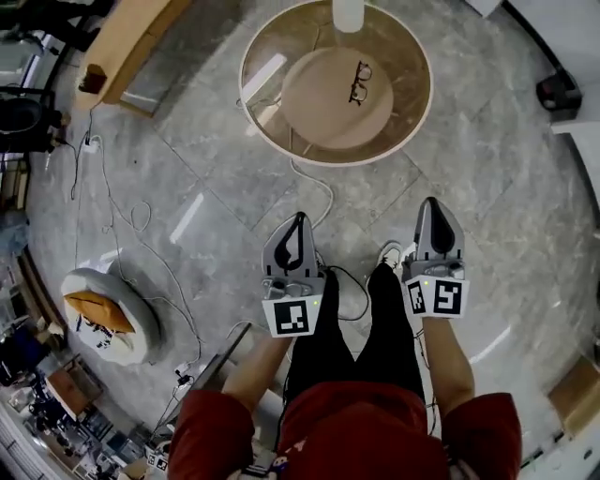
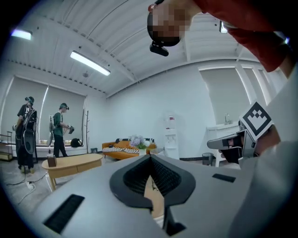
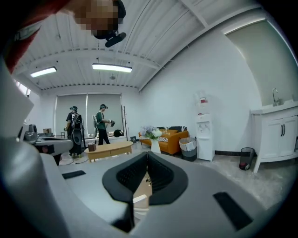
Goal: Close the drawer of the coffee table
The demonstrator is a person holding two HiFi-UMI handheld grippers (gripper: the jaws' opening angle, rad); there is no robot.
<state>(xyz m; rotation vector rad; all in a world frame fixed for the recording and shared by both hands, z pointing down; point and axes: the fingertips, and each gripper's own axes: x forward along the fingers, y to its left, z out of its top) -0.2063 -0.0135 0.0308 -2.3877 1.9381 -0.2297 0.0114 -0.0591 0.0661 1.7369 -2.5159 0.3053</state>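
A round glass-topped coffee table (image 1: 272, 131) with a wooden shelf under the glass stands ahead of me on the marble floor. A pair of glasses (image 1: 360, 82) and a white vase (image 1: 348, 13) rest on it. No drawer shows in any view. My left gripper (image 1: 298, 221) and right gripper (image 1: 429, 204) are held side by side above my legs, short of the table. Both point level at it and touch nothing. The left gripper (image 2: 150, 158) has its jaws meeting, empty. The right gripper (image 3: 147, 155) is likewise shut and empty. A sliver of the wooden shelf (image 3: 141, 188) shows below the jaws.
Cables (image 1: 141, 220) trail over the floor at the left beside a round cushion (image 1: 103, 314). An oval wooden table (image 3: 109, 149) stands further off, with two people (image 3: 88, 125) behind it. An orange sofa (image 3: 170, 138), water dispenser (image 3: 203, 135), bin (image 3: 246, 163) and white cabinet (image 3: 274, 135) line the walls.
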